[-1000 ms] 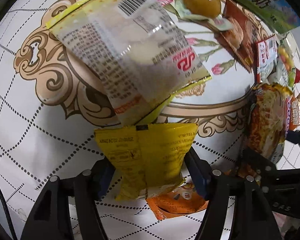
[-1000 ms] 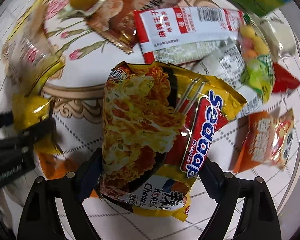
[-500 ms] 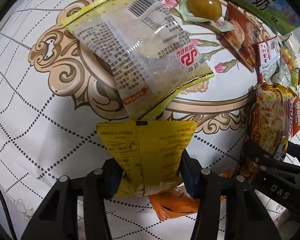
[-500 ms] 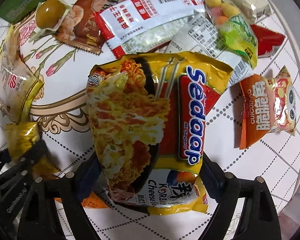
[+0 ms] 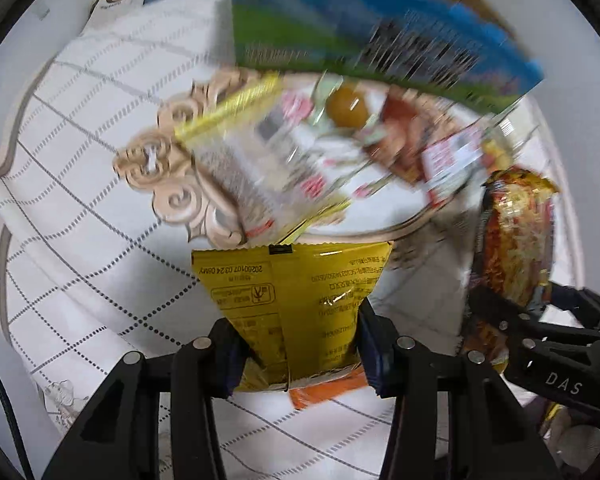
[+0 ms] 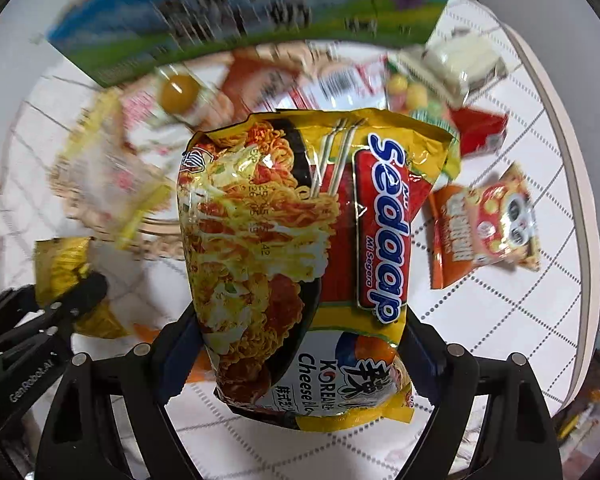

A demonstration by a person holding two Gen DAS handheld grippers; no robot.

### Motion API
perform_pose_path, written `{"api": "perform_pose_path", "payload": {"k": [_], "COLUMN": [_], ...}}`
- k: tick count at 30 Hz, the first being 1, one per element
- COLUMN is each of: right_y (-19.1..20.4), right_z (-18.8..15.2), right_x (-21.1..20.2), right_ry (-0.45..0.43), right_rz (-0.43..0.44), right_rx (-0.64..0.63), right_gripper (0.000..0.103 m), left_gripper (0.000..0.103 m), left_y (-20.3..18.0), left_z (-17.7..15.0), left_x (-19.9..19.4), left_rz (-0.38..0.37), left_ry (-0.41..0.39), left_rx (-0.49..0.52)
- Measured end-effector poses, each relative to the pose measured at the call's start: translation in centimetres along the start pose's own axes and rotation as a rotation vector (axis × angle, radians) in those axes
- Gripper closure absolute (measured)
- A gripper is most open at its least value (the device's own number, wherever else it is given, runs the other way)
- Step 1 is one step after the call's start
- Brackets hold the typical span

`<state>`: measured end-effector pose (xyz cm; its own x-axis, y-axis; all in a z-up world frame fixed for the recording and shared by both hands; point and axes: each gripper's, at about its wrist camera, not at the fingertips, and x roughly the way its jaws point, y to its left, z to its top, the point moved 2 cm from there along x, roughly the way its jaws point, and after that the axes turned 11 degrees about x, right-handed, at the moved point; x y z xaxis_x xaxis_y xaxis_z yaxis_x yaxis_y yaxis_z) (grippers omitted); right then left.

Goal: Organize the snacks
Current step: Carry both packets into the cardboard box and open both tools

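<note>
The left gripper point(image 5: 300, 348) was clenched on a flat yellow foil snack packet point(image 5: 296, 296) printed with small black text, its pads pinching the packet's lower half at the bottom centre of the left wrist view. The packet hung clear of the white tablecloth with a dotted grid pattern point(image 5: 100, 248), and the corner of an orange packet point(image 5: 324, 390) showed just under it.

In the right wrist view the right gripper point(image 6: 300, 356) stood wide and grasped a big yellow-and-red instant noodle bag point(image 6: 300, 248), both pads pressed against the bag's sides near its lower end. That bag filled the middle of the frame, also lifted off the cloth.

Behind both, at the top of each view, lay a blurred blue-and-green carton point(image 6: 240, 12). Below it the remaining snacks were scattered on the cloth: a clear packet with yellow edges point(image 5: 260, 160) at centre left of the left view, a brown sealed egg point(image 6: 178, 92), a brown wrapper beside it, a red-and-white sachet point(image 5: 452, 160), and an orange-and-red snack bag with a panda face point(image 6: 484, 228) at the right edge, well apart from the noodle bag.
</note>
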<state>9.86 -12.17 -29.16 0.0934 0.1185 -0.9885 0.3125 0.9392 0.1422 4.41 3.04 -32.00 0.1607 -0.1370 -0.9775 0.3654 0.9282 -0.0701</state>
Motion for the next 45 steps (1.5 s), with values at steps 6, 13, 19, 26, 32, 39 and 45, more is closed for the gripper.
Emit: {"api": "perform_pose_path", "payload": {"k": [6, 13, 19, 26, 32, 39, 45], "right_y": [-2.6, -6.7, -9.4, -10.9, -12.2, -13.1, -14.2], "right_z": [1.1, 8.9, 18.8, 28.0, 29.1, 30.6, 29.7], "right_x": [-7.8, -15.8, -17.4, -13.1, -7.6, -4.5, -4.9], "right_ry": [-0.028, -0.08, -0.105, 0.004, 0.106, 0.173, 0.159], "right_rz": [0.14, 0.229, 0.188, 0.131, 0.114, 0.099, 0.095], "right_rx": [-0.044, -0.092, -0.12, -0.106, -0.1, -0.136, -0.138], "right_gripper": [0.014, 0.014, 0.014, 0.014, 0.014, 0.011, 0.004], "left_gripper": [0.059, 0.059, 0.059, 0.059, 0.058, 0.037, 0.014], "left_y": [-1.5, -1.2, 0.1, 2.8, 4.9, 5.7, 6.0], "left_z": [5.9, 18.0, 28.9, 37.5, 39.8, 40.8, 40.9], "left_x": [-6.6, -10.2, -7.9, -0.8, 4.3, 6.1, 5.1], "left_rz": [-0.08, -0.119, -0.097, -0.079, -0.082, -0.058, -0.044], "left_ry": [-0.08, -0.128, -0.087, 0.039, 0.137, 0.183, 0.151], "left_rx": [-0.024, -0.049, -0.08, -0.113, -0.139, -0.119, -0.1]}}
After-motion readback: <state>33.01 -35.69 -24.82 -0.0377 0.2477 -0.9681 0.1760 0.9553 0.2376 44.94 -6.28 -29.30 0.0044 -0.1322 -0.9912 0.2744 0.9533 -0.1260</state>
